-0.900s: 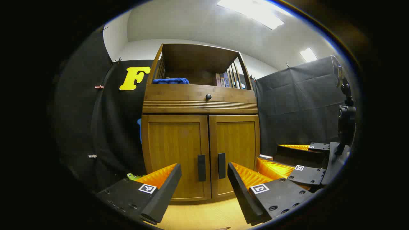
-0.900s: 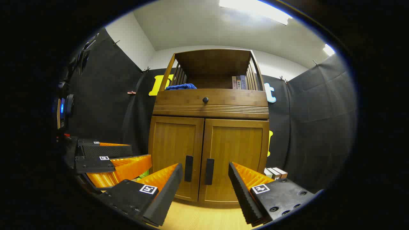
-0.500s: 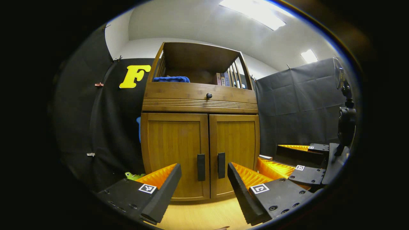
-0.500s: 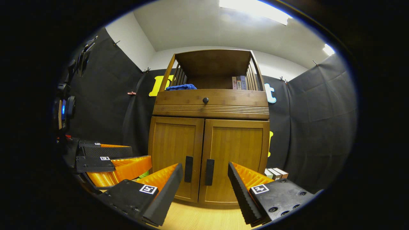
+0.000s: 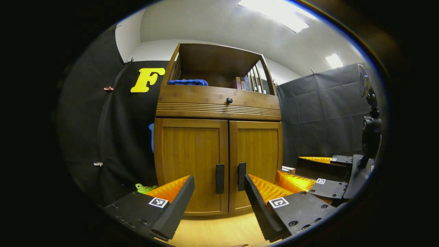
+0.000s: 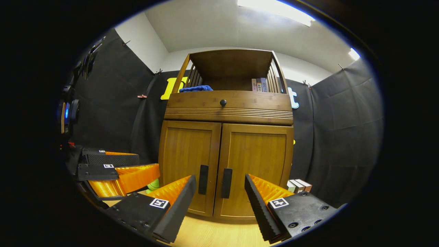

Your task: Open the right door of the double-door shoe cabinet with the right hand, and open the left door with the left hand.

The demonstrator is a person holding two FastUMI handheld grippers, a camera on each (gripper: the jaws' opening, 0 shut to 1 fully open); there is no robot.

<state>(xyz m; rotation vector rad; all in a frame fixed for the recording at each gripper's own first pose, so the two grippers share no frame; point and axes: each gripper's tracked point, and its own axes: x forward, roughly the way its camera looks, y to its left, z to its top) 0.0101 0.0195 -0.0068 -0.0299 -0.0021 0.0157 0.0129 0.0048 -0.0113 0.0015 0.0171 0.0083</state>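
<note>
A wooden shoe cabinet [image 5: 219, 137] [image 6: 226, 144] stands ahead with both doors closed. Its left door [image 5: 190, 164] [image 6: 187, 164] and right door [image 5: 255, 157] [image 6: 255, 168] each carry a dark vertical handle near the middle seam: left handle [image 5: 220, 178] [image 6: 203, 179], right handle [image 5: 241, 176] [image 6: 226, 183]. My left gripper [image 5: 219, 192] is open, a short way off, framing both handles. My right gripper [image 6: 220, 192] is open too, also short of the doors. In the left gripper view the right gripper [image 5: 319, 171] shows at the right; in the right gripper view the left gripper [image 6: 113, 171] shows at the left.
Above the doors sits a drawer with a round knob [image 5: 229, 100] [image 6: 223, 102], and an open shelf with a blue cloth [image 5: 187, 82] and books [image 6: 259, 84]. A green toy [image 5: 144, 188] lies left of the cabinet, small boxes [image 6: 298, 185] right of it. A camera stand [image 5: 370, 133] rises at right.
Both grippers have moved a little closer to the cabinet, so it looks slightly larger. Both stay open and both doors remain closed.
</note>
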